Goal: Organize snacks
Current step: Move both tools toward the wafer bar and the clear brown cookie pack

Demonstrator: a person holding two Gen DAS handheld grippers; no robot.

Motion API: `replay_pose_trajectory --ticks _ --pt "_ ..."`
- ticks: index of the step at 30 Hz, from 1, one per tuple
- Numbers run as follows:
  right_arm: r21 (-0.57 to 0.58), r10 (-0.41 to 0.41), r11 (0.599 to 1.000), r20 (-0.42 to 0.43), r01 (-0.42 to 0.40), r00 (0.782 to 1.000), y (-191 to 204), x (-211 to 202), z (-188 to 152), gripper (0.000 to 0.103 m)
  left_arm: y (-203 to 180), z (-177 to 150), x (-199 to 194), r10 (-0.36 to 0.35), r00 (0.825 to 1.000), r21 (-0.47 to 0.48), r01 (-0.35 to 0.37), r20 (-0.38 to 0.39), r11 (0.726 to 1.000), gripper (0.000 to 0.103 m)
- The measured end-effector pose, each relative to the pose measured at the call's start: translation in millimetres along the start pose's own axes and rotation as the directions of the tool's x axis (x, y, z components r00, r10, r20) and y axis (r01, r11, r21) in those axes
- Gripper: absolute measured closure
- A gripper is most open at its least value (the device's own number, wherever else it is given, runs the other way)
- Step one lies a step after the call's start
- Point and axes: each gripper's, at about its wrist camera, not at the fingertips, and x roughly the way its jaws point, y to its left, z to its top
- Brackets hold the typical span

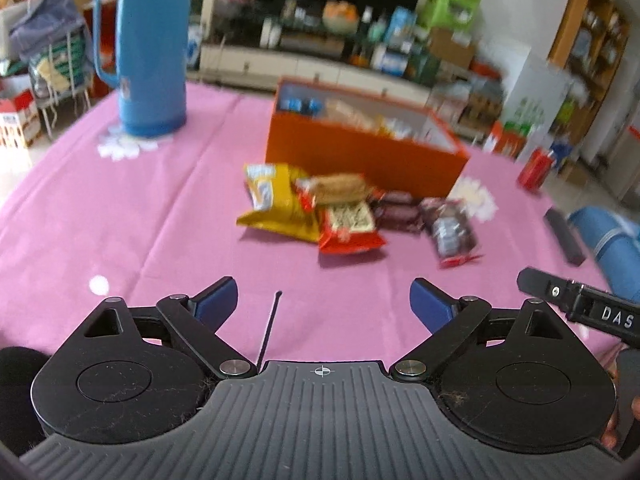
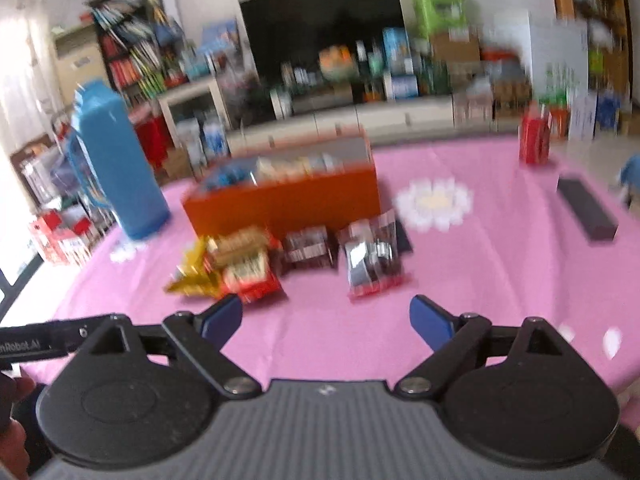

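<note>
Left gripper [image 1: 323, 300] nearest, jaws spread wide over bare pink tablecloth [image 1: 120, 216], nothing between the blue pads [image 1: 218, 298]. Right gripper [image 2: 326, 318] likewise wide open and empty, low over the near cloth. Snack packets lay in a loose heap mid-table, touching the near wall of the orange box [image 1: 360, 152]: yellow bag [image 1: 276, 204] at the left, red packet [image 1: 348, 226] overlapping it, a brown bar [image 1: 340, 188] on top, dark packets [image 1: 400, 208] and a clear-wrapped one [image 1: 452, 228] to the right. Box already held some packets at its far side. Tall blue flask [image 1: 152, 48] stood far left, well apart from the heap.

Likely trouble: overlapping packets, so a grab at one could drag a neighbour or pinch two together. Slick, crinkly wrappers could slide from the pads. Both grippers aimed at one small heap, so a clash was possible. Blurred views left exact packet edges uncertain.
</note>
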Motion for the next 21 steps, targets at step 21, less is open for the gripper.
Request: replay_pose_trajectory --ticks 21 --pt "0.154 0.009 0.988 -0.139 0.013 0.99 -67.6 99.7 29.0 0.012 -27.3 111.8 190.2 0.049 0.997 0.203 -0.036 -0.059 0.978 0.045"
